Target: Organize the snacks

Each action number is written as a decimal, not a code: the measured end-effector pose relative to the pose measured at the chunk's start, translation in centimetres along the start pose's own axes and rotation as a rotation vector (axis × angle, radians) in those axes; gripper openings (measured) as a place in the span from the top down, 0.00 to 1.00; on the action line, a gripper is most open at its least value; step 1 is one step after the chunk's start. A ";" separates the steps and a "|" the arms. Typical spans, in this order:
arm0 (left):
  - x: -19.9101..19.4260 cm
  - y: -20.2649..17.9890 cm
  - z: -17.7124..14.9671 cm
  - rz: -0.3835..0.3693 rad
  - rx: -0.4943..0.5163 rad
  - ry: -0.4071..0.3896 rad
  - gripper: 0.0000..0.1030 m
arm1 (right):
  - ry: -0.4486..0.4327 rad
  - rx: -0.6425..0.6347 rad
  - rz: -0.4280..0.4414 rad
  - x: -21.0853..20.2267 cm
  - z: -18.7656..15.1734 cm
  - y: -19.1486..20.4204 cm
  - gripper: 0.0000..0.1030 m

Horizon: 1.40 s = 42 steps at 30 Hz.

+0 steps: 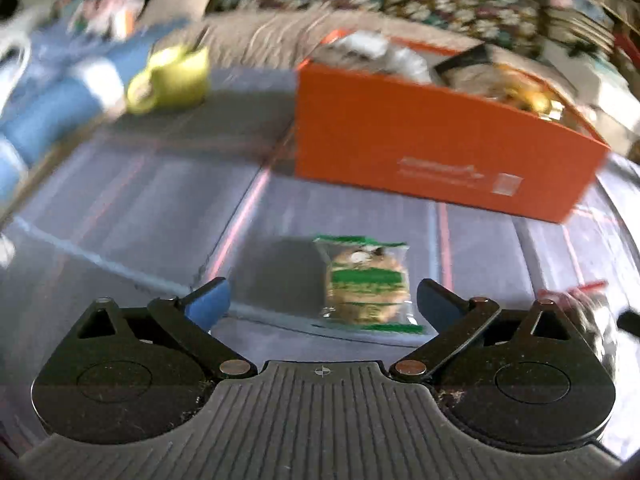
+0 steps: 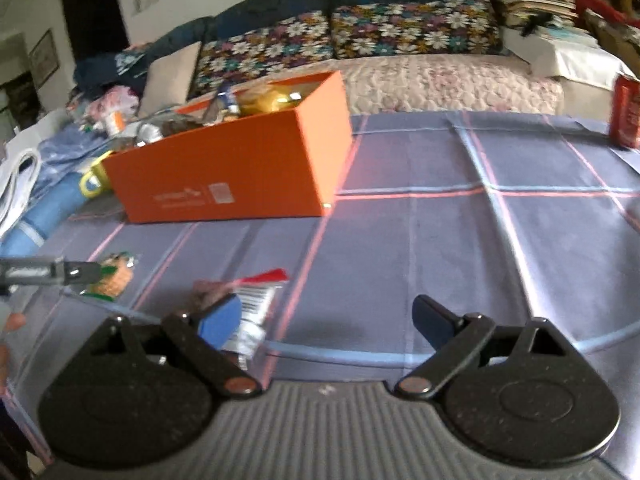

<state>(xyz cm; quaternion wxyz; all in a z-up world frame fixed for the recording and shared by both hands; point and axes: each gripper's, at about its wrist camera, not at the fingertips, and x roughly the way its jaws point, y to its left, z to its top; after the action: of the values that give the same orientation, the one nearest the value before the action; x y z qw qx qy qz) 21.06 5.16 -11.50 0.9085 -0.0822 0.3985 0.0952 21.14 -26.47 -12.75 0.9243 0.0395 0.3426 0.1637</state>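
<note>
A clear cookie packet with green stripes (image 1: pixel 368 286) lies flat on the blue checked tablecloth (image 1: pixel 140 200). It sits between the fingers of my left gripper (image 1: pixel 322 292), nearer the right one, and the pads do not touch it, so the gripper is open. An orange box (image 1: pixel 440 148) with several snacks in it stands beyond. My right gripper (image 2: pixel 326 316) is open and holds nothing. A red-trimmed packet (image 2: pixel 248 308) lies by its left finger. In the right wrist view the cookie packet (image 2: pixel 116 276) and the orange box (image 2: pixel 240 168) are at the left.
A yellow-green mug (image 1: pixel 172 80) stands left of the box. A red carton (image 2: pixel 626 116) stands at the table's far right. A sofa with flowered cushions (image 2: pixel 400 32) runs behind the table. Blue cloth and bags (image 2: pixel 48 200) crowd the left edge. A person's fingers (image 2: pixel 12 324) show at the far left.
</note>
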 end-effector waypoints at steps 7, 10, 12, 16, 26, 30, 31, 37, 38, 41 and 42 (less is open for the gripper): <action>2.5 -1.9 -0.1 -0.001 0.111 0.026 0.40 | 0.009 0.014 -0.020 0.0 -0.2 -0.4 0.09; 2.3 -2.5 -0.2 -0.026 0.141 0.004 0.54 | 0.015 0.045 -0.008 0.3 -0.2 -0.8 0.09; 2.0 -2.6 -0.3 -0.054 0.160 -0.014 0.81 | 0.018 0.038 0.001 0.3 -0.2 -0.6 0.09; 1.6 -2.4 -0.4 -0.090 0.209 -0.012 0.96 | 0.019 0.020 0.008 0.3 -0.3 -0.2 0.09; -0.2 -1.2 -3.0 -0.112 0.234 -0.030 0.93 | 0.049 -0.032 0.068 0.8 -0.7 2.0 0.09; -0.2 -1.0 -3.0 -0.114 0.223 -0.028 0.89 | 0.060 -0.044 0.096 1.6 -0.9 3.3 0.09; -0.2 -1.1 -3.0 -0.115 0.220 -0.027 0.88 | 0.059 -0.063 0.089 1.8 -0.9 3.8 0.09; -0.2 -1.5 -3.3 -0.116 0.218 -0.042 0.76 | 0.043 -0.176 0.043 2.2 -1.7 5.8 0.09; -0.2 -1.5 -3.4 -0.117 0.220 -0.045 0.74 | 0.039 -0.199 0.033 2.2 -1.9 6.0 0.09; -0.1 -1.6 -3.6 -0.122 0.221 -0.054 0.68 | 0.026 -0.232 0.006 2.3 -2.3 6.4 0.09; -0.1 -1.6 -3.7 -0.122 0.220 -0.058 0.66 | 0.023 -0.229 -0.001 2.4 -2.3 6.3 0.09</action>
<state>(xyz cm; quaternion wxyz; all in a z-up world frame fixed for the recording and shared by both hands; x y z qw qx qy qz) 18.79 2.72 -13.77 0.9274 -0.0034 0.3742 -0.0024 19.59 -19.81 -14.78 0.9188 -0.0685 0.3323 0.2018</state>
